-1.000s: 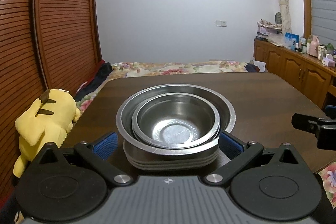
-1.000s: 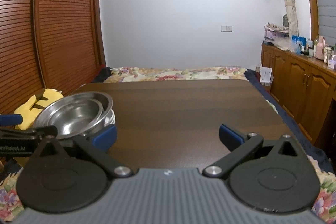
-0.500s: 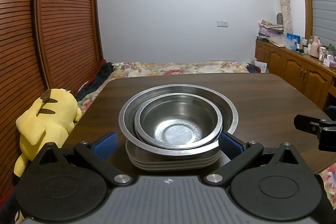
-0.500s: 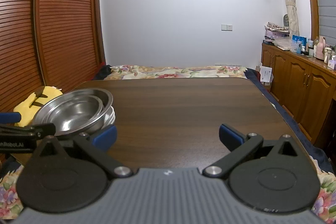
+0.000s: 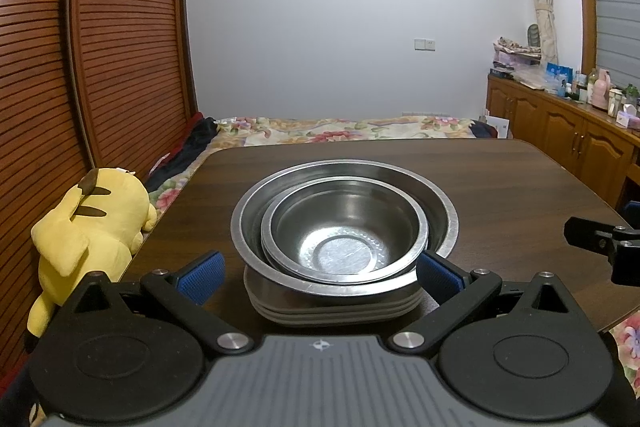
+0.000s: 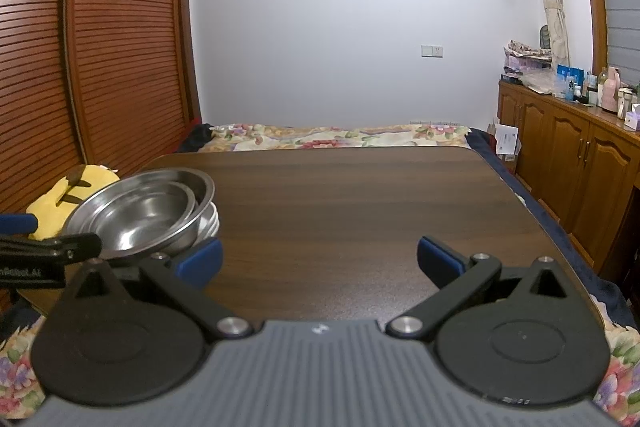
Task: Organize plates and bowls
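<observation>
Two steel bowls (image 5: 344, 227), small nested in large, sit atop stacked plates (image 5: 332, 305) near the bench's (image 6: 360, 211) left edge. Left hand-held gripper (image 5: 318, 269), released, flanks the stack w/ blue pads (image 5: 200, 273); right hand-held gripper (image 6: 318, 259), released, over bare bench.

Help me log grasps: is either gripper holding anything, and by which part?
Nothing is held. The left gripper is open around the bowl stack without gripping; the right gripper is open over bare table.

The plates (image 5: 332, 309) show only their stacked edges under the large bowl (image 5: 440, 203), and the plush toy (image 6: 60, 203) is half hidden behind it.
</observation>
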`<state>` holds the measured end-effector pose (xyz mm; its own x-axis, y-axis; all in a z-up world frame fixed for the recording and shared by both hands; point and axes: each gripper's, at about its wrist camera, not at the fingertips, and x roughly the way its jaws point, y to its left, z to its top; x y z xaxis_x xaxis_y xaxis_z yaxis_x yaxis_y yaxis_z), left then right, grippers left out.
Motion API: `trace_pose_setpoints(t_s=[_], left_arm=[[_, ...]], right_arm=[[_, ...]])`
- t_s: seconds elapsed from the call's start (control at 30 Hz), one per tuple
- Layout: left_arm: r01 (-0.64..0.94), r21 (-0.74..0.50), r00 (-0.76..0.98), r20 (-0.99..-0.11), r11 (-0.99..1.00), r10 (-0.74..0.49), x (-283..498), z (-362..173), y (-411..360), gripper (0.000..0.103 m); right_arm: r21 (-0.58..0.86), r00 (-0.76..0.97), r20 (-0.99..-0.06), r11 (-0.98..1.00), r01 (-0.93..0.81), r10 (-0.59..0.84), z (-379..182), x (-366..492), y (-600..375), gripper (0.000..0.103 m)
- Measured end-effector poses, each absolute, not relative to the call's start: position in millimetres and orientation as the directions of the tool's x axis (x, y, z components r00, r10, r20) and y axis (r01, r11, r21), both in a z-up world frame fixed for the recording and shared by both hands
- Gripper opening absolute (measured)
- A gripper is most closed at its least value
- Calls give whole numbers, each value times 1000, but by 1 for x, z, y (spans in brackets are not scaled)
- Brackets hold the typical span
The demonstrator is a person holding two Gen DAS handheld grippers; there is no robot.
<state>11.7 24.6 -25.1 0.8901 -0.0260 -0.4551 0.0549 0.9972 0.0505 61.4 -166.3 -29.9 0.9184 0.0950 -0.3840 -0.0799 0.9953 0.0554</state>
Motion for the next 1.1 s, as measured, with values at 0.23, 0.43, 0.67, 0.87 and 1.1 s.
trace_pose_setpoints(t_s=[0.23,0.43,0.67,0.87,1.1], left_arm=[[50,45,888,-459,998,-24,13,-25,29,103],[50,44,888,-459,998,-24,12,-25,28,103],[50,44,888,-458,998,-24,12,-25,28,103],[50,44,888,-459,998,-24,12,-25,28,103],[50,45,889,-458,998,-24,12,-25,28,103]], right_arm=[[56,918,-386,995,-79,94,-30,63,-169,103],[56,918,-386,995,-79,94,-30,63,-168,103],[56,918,-385,995,-78,94,-31,64,-168,103],[57,918,-384,995,-78,94,-30,64,-168,103],[56,919,-383,995,-78,94,-30,64,-169,103]])
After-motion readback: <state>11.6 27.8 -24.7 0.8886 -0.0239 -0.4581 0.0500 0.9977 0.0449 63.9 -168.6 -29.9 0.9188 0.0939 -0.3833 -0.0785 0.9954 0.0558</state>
